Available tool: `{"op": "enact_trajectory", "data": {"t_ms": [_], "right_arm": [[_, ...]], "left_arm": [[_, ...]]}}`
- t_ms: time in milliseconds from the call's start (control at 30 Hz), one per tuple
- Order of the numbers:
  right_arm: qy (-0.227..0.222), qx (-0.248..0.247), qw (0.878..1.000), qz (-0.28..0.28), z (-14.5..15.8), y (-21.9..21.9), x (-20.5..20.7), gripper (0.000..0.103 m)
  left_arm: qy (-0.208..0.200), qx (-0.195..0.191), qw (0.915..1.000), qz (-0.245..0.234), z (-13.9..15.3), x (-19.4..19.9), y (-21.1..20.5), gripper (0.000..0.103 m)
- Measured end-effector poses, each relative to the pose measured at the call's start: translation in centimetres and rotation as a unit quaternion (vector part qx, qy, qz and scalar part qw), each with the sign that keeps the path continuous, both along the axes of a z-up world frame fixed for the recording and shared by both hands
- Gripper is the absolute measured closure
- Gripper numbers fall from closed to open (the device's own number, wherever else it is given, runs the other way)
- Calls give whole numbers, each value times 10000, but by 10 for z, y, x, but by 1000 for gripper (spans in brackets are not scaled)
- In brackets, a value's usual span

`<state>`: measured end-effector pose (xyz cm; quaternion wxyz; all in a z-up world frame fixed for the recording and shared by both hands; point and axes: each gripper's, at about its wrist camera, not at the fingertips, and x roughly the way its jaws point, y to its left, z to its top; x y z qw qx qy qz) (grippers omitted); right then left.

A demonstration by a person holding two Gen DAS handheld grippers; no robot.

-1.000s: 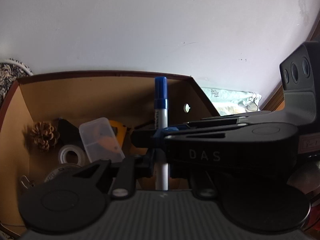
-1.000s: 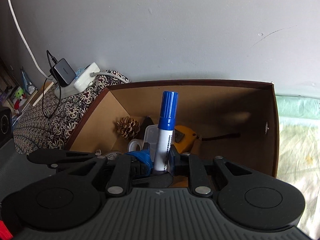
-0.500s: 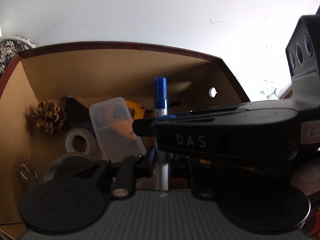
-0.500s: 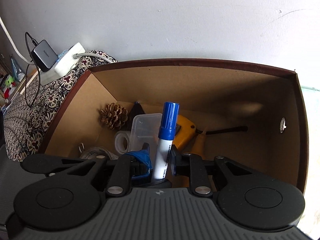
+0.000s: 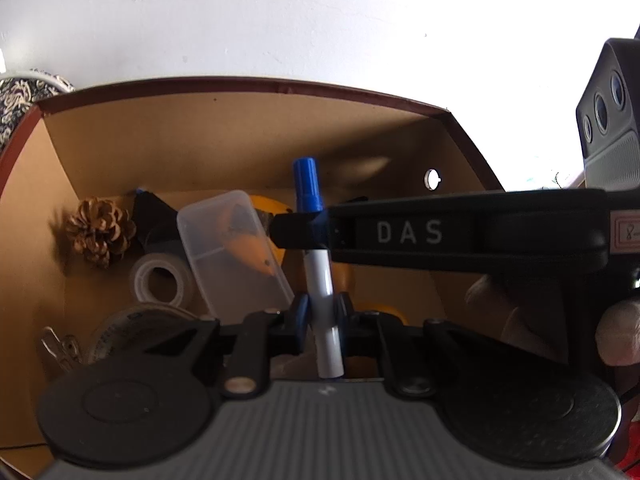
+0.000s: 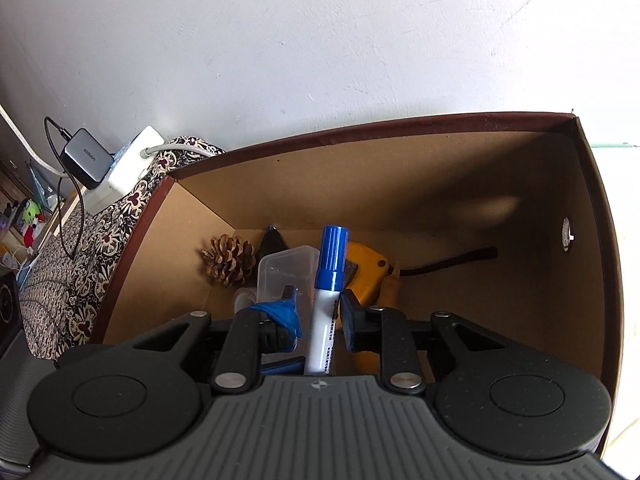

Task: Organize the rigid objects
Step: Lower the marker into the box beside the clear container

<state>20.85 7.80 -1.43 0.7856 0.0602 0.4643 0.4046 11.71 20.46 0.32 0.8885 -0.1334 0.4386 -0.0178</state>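
Observation:
A white marker with a blue cap [image 5: 318,264] stands upright over the open brown cardboard box [image 5: 240,136]. My left gripper [image 5: 320,314] is shut on its lower barrel. My right gripper [image 6: 320,316] reaches in from the right, seen in the left wrist view as the black arm marked DAS [image 5: 408,232]. Its jaws stand apart around the marker [image 6: 326,300], with a gap on the left side. The box [image 6: 400,184] holds several objects below.
Inside the box lie a pine cone [image 5: 100,228], a clear plastic container [image 5: 232,248], a roll of clear tape [image 5: 158,282], a yellow tape measure [image 6: 368,268] and metal clips [image 5: 60,348]. A charger on a power strip [image 6: 100,160] sits on patterned cloth left of the box.
Both grippers have lowered the marker further into the box. The right gripper's jaws have opened from the marker; the left gripper still holds it.

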Motion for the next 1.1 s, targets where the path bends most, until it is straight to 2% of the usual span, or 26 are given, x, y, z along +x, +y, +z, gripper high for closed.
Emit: {"op": "enact_trajectory", "data": {"t_ms": [200,367,467,633,700,767,1100], "right_arm": [[1,-100,9998,160,-1,6,-1,93],[-64,-135,9999,35,0,4,-2,92],[-107,-188,9997,-74,0,3,-2,92],[-237,-211,9994,-160,1,3,-4,92],[-261,-209,9992,-218,1,2,-4,92],[-279,-209,9990,-283,1,1,-4,92],[-337,-255,9981,-455,5,0,-7,91]], "left_arm": [[-14,68,10000,-65,-1,0,-4,91],[-48,203,9998,-58,-3,1,-8,91],[-70,288,9996,-14,-2,1,-8,82],[-100,439,9990,47,-3,1,-9,78],[-106,495,9987,55,-3,1,-10,71],[-122,550,9984,98,-2,0,-10,54],[-88,709,9973,140,-2,0,-12,52]]}}
